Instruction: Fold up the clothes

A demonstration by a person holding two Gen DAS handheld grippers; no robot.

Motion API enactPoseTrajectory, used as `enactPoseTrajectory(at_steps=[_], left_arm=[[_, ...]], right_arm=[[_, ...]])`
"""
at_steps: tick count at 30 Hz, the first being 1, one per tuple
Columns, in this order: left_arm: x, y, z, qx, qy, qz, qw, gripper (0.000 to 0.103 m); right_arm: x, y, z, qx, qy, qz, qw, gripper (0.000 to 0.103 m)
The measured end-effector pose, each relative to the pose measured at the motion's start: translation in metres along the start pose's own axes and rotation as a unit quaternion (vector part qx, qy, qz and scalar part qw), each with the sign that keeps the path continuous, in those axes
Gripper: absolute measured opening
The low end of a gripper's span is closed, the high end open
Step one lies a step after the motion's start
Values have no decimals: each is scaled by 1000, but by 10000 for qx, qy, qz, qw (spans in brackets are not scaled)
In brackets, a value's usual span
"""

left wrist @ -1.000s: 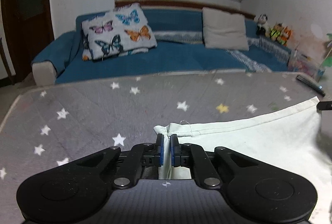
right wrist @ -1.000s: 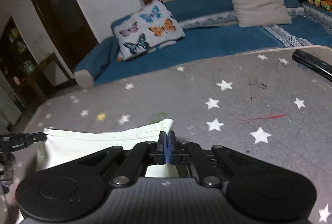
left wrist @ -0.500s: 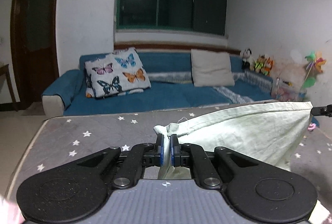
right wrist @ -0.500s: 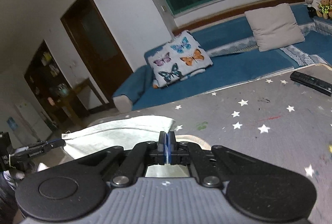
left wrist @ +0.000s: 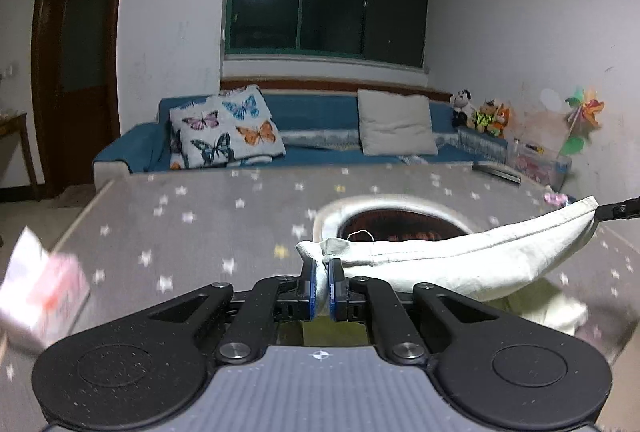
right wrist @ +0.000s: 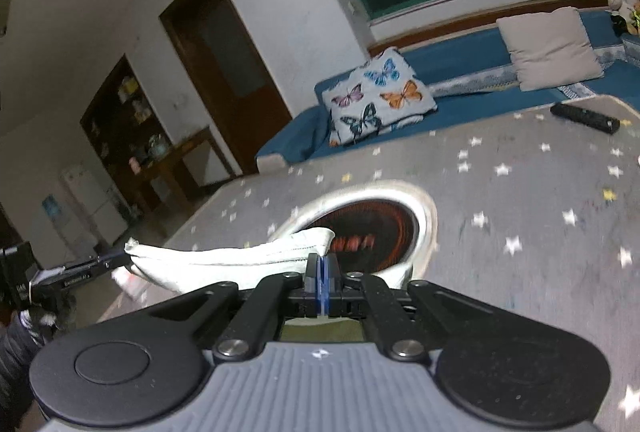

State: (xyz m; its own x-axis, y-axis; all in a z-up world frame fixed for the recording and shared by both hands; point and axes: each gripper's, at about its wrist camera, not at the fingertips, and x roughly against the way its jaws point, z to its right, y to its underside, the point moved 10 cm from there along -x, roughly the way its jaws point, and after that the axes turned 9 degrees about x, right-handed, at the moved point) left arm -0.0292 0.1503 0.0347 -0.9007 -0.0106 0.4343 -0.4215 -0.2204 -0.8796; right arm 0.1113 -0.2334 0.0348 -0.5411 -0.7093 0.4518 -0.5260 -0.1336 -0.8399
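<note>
A white garment (left wrist: 460,260) hangs stretched between both grippers above the grey star-patterned table (left wrist: 192,216). My left gripper (left wrist: 320,270) is shut on one hem corner. At the far right of the left wrist view the right gripper's tip (left wrist: 618,210) holds the other corner. In the right wrist view my right gripper (right wrist: 322,262) is shut on the white garment (right wrist: 224,260), and the left gripper (right wrist: 86,272) pinches the far corner at left. Below the raised hem, a round red-and-dark print ringed in white (right wrist: 368,228) lies on the table; the rest of the garment is hidden under the grippers.
A black remote (right wrist: 584,116) lies near the table's far right edge. A white and pink box (left wrist: 36,292) sits at the table's left edge. Behind the table stands a blue sofa (left wrist: 320,148) with a butterfly pillow (left wrist: 224,132) and a beige cushion (left wrist: 394,122). A sleeved hand (right wrist: 24,328) holds the left gripper.
Both grippers have lifted the hem off the table and carried it back toward the near side. The stretched cloth now sags lower, and the round print beneath has come into view.
</note>
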Motion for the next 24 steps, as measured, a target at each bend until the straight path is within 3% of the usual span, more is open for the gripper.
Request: enactPoseTrajectory(at_steps=[6,10,14,15,17,19,24], left_arm=[[7,53,-11,232,108,-398,9989,7],[13,66,-29,563,-21,-507,9971,8],[14,55,-38,742,-163,-403,9963,13],[12,52,-35,738,-111,-367,9965,16],[9,46,-26,663,20,-286,9974,33],[3,39,-14,557,162,-223,9981,35],[-25,21,10,566,490,-229,9969,44]], right_arm=[[5,57,-8,238,-162,-509,9983,3],[13,80,-9,338,-140,-753,9965,7],[20,78,-7,453,-38,-772,9960,8],[20,74,-6,486,12,-746,9960,9],[13,65,-7,472,-13,-693,9965,13],[2,59,-12,458,-116,-691,9965,24],[-43,59,-38,699,-382,-1085,9909,27]])
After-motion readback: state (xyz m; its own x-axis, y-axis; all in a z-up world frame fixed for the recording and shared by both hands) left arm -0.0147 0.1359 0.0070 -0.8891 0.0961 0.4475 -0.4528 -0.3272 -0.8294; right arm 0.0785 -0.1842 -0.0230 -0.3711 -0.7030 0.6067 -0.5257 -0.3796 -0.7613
